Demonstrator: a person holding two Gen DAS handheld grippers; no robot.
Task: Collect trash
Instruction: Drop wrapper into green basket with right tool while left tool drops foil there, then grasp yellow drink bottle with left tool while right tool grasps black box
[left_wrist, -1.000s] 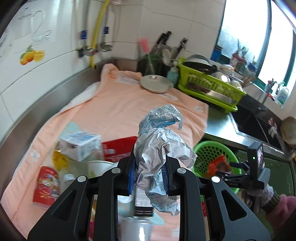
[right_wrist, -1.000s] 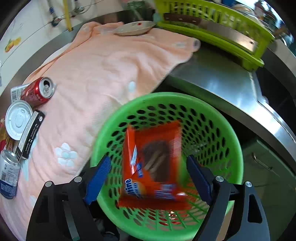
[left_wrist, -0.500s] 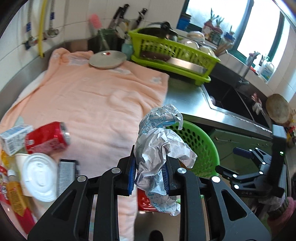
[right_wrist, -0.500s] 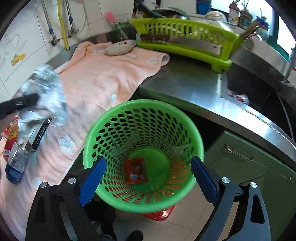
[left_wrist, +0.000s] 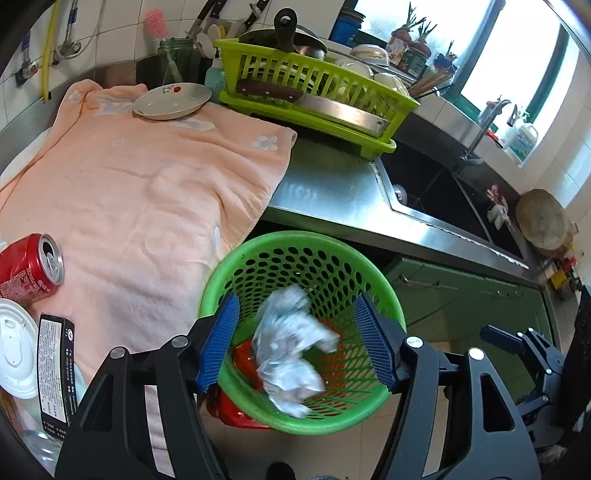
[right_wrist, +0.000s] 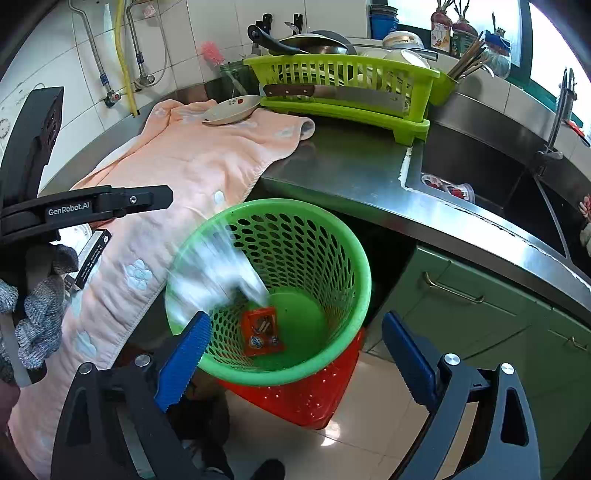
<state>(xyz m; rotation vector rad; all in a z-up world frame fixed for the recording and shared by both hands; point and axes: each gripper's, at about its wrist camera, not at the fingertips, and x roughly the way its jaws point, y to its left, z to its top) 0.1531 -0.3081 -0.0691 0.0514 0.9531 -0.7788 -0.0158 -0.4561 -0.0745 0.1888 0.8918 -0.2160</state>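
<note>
Left gripper (left_wrist: 295, 339) spread wide, holding nothing; blue pads (left_wrist: 218, 339) straddle the near rim of the green basket (left_wrist: 236, 258). Crumpled wrapper (left_wrist: 291, 343) blurred in mid-fall straight below the gap, inside the basket mouth, touching neither pad. Seen from the right wrist as a pale streak (right_wrist: 218, 266) against the basket's left inner wall (right_wrist: 295, 236). Half a second ago clamped between the left pads above the basket; now released and dropping.

Right gripper (right_wrist: 291, 354) also wide open and empty, hovering over the near rim on the cabinet side. Orange snack pack (right_wrist: 260, 330) flat on the basket floor, same spot as half a second ago.

Next targets all left of the basket, on the peach towel (left_wrist: 147, 177): black carton (left_wrist: 55, 365) lying long axis near-to-far, white lid (left_wrist: 16, 350) just beside it, red can (left_wrist: 31, 266) on its side with the mouth facing right, towards the basket. Left gripper clearly nearer; judged a short swing left, pads across the carton's narrow width.

Farther back: plate (left_wrist: 171, 99) on the towel's far edge, green dish rack (left_wrist: 314, 92) on the steel counter (left_wrist: 332, 192), sink beyond. Not trash, by the look.
</note>
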